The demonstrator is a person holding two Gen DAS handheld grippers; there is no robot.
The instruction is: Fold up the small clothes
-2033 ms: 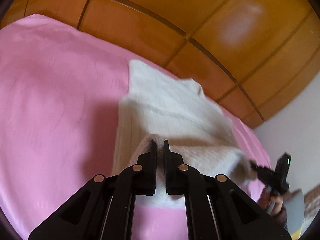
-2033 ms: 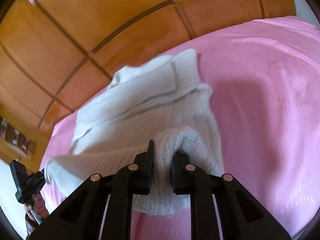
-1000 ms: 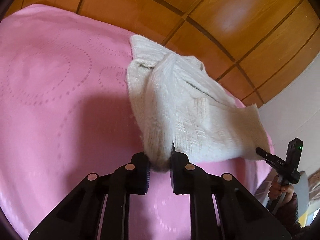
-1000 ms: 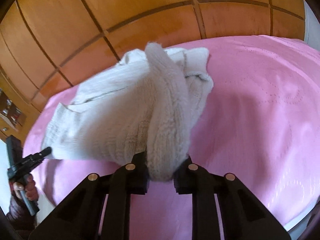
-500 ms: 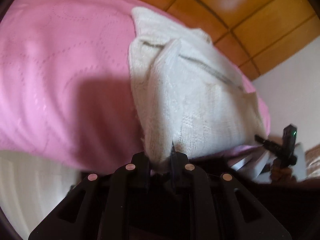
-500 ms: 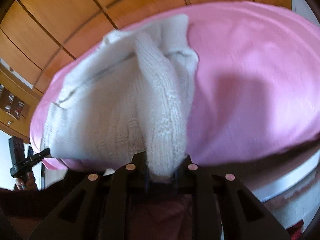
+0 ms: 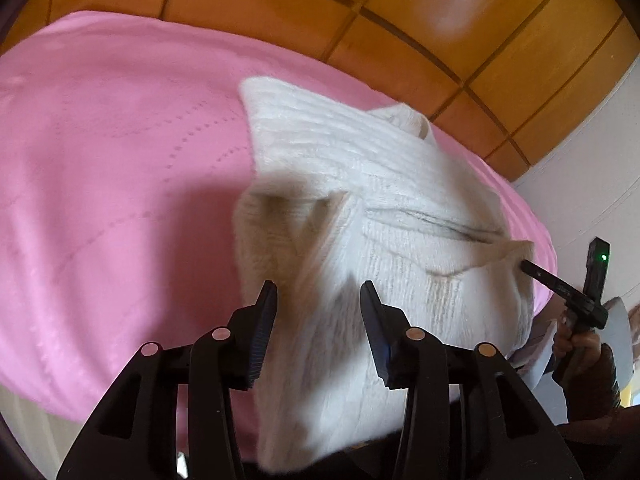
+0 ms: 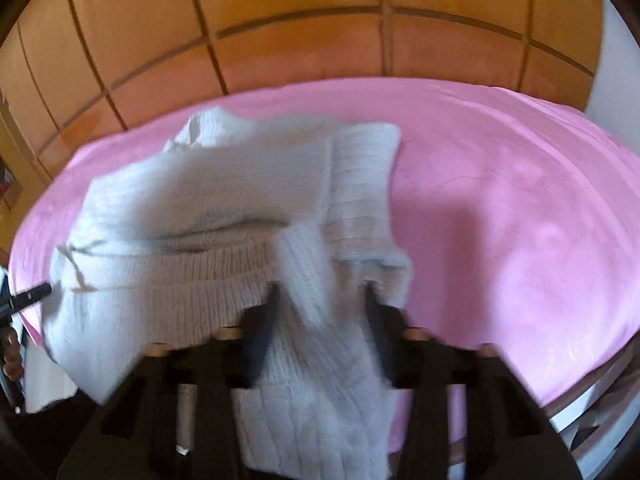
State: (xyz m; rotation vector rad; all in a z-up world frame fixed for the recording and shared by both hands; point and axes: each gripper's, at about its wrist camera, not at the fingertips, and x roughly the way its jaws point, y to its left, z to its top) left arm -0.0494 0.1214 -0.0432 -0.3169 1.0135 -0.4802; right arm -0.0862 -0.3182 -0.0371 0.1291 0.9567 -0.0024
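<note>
On a pink bedspread [image 7: 100, 184] below an orange wood-panelled headboard [image 7: 280, 4], a white knitted sweater [image 7: 380, 200] lies half-folded and spills over the near edge at six o'clock. The left gripper [image 7: 318, 300] is opening, its pads clear of the wool running between them; the blurred right gripper [image 8: 320, 300] also stands parted around a fold. This looks like a release after a fold. Next comes regrasping. Open bedspread lies at nine o'clock in the left view and three o'clock in the right.

Both wrist cameras close, angled down; share white sweater [image 7: 400, 200] on pink bedspread [image 8: 500, 200].
</note>
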